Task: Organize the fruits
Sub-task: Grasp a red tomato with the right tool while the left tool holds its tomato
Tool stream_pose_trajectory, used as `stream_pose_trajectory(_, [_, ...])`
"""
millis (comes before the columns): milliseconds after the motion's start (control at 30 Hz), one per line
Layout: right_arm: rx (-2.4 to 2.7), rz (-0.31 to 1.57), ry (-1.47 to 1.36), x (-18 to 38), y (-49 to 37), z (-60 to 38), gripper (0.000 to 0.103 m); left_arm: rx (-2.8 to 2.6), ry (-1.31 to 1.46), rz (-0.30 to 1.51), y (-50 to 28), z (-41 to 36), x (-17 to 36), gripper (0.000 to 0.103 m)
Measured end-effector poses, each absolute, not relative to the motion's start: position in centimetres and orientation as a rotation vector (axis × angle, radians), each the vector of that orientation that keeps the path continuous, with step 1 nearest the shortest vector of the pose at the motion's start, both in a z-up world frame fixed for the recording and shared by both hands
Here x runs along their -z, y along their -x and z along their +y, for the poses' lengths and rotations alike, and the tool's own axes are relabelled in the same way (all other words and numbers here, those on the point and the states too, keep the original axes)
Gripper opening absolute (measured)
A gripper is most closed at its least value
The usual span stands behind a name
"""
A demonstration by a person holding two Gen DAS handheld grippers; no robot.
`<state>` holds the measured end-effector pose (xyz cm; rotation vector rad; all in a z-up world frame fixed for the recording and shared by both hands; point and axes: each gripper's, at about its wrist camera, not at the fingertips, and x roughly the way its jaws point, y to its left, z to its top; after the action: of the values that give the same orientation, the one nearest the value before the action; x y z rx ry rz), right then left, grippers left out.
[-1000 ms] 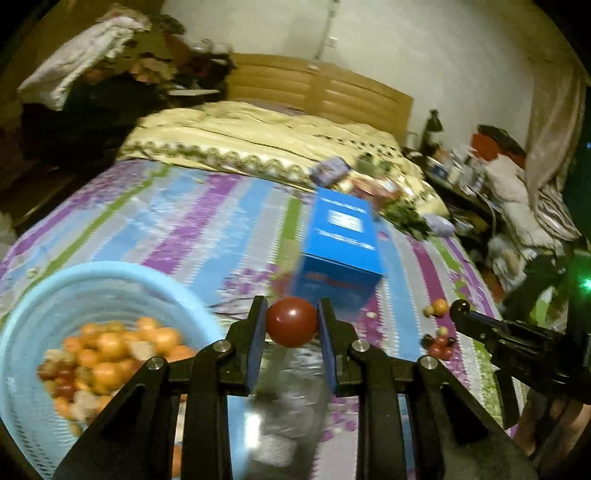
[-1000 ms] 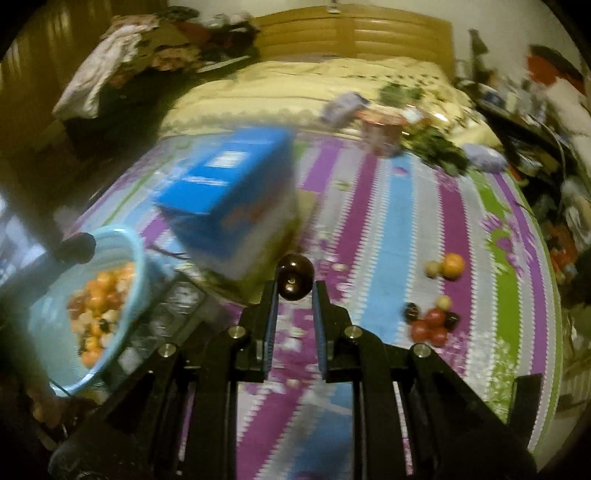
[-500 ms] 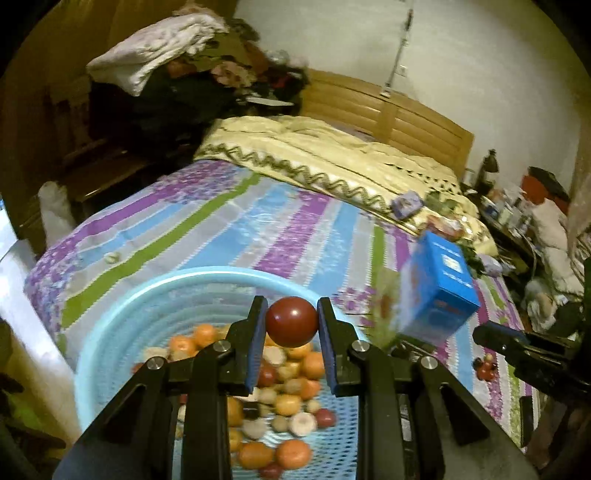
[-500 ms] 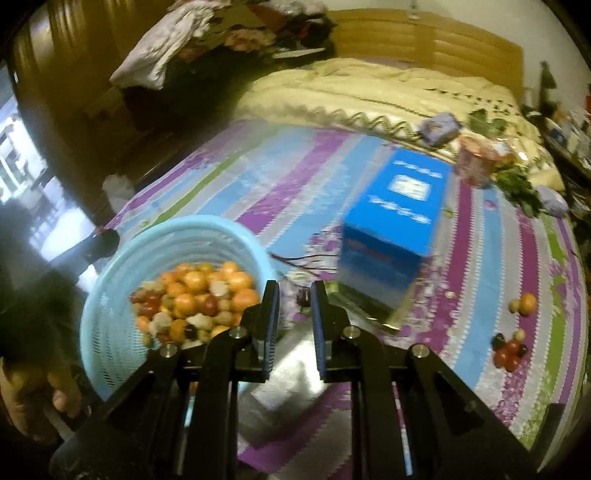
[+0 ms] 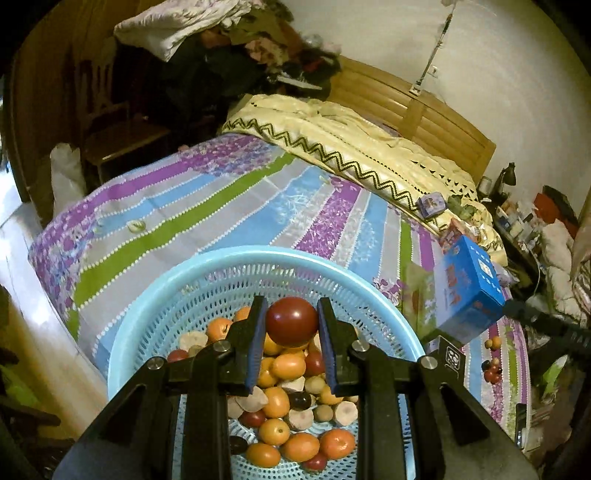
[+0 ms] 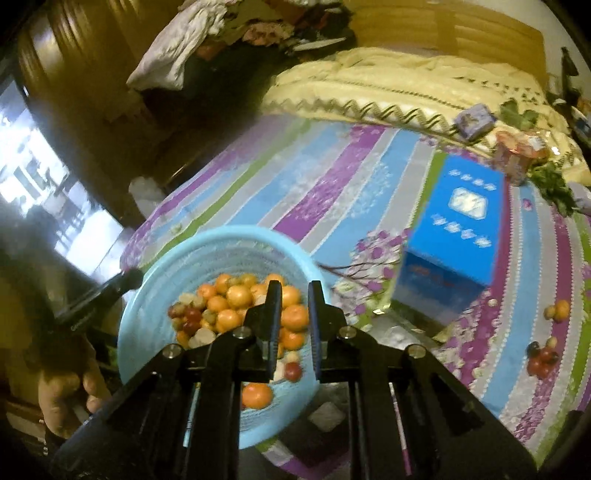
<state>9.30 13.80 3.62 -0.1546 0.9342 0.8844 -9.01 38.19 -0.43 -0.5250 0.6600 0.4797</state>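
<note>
L gripper (image 5: 291, 325) clamps a red fruit (image 5: 291, 320) over the basket (image 5: 155, 317) of mixed fruit near bed edge. R gripper (image 6: 291, 314) shut, empty, above basket too. Striped sheet (image 5: 221, 206) beyond lies bare; blue box (image 6: 458, 236) to the right.

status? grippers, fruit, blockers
Left gripper shut on red fruit, over blue basket. Right gripper shut, nothing visible between pads. Loose fruits remain on bedspread. Nothing blocking the basket.

This is a bedroom in a home. A big bed (image 5: 229, 206) has a wooden headboard (image 5: 424, 110) at one o'clock, and clothes (image 5: 207, 33) are piled at eleven o'clock.
</note>
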Motion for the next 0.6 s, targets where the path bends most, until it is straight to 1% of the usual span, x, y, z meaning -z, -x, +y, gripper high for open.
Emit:
stream_pose_trajectory(33, [-0.864,0.925,0.137,-3.6,-10.0,12.5,0.017,-0.471,0.533,0.661,8.9,38.1,0.6,0.027])
stream_pose_trajectory(67, [-0.836,0.925,0.128,-3.3,-10.7,11.2,0.020,-0.463,0.537,0.662,8.8,38.1,0.8,0.027])
stream_pose_trajectory(100, [-0.805,0.925,0.118,-2.8,-11.4,9.7,0.037,-0.457,0.535,0.664,8.7,37.9,1.0,0.027])
stream_pose_trajectory(133, [-0.759,0.924,0.098,-2.2,-12.3,7.7,0.059,-0.449,0.528,0.669,8.5,37.5,1.1,0.027])
stream_pose_trajectory(200, [-0.666,0.927,0.056,-0.8,-13.9,3.6,0.073,-0.429,0.519,0.681,7.8,36.8,1.4,0.027])
stream_pose_trajectory(333, [-0.421,0.973,0.048,4.7,-17.1,-7.3,0.071,-0.397,0.510,0.694,6.4,35.1,1.7,0.027])
stream_pose_trajectory(367, [-0.378,0.986,0.049,5.9,-17.7,-9.4,0.067,-0.391,0.510,0.696,6.0,34.7,1.8,0.027])
stream_pose_trajectory(400, [-0.335,1.009,0.043,7.6,-18.3,-12.0,0.051,-0.385,0.510,0.700,5.6,34.2,1.9,0.027])
stream_pose_trajectory(433, [-0.306,1.033,0.036,8.8,-18.8,-13.7,0.043,-0.379,0.509,0.703,5.1,33.7,1.9,0.027])
stream_pose_trajectory(500, [-0.250,1.062,0.033,11.5,-19.9,-17.2,0.043,-0.360,0.500,0.700,4.1,32.6,1.9,0.027])
stream_pose_trajectory(600, [-0.275,1.043,0.068,13.1,-20.5,-18.1,0.044,-0.328,0.489,0.701,2.4,30.9,2.0,0.027])
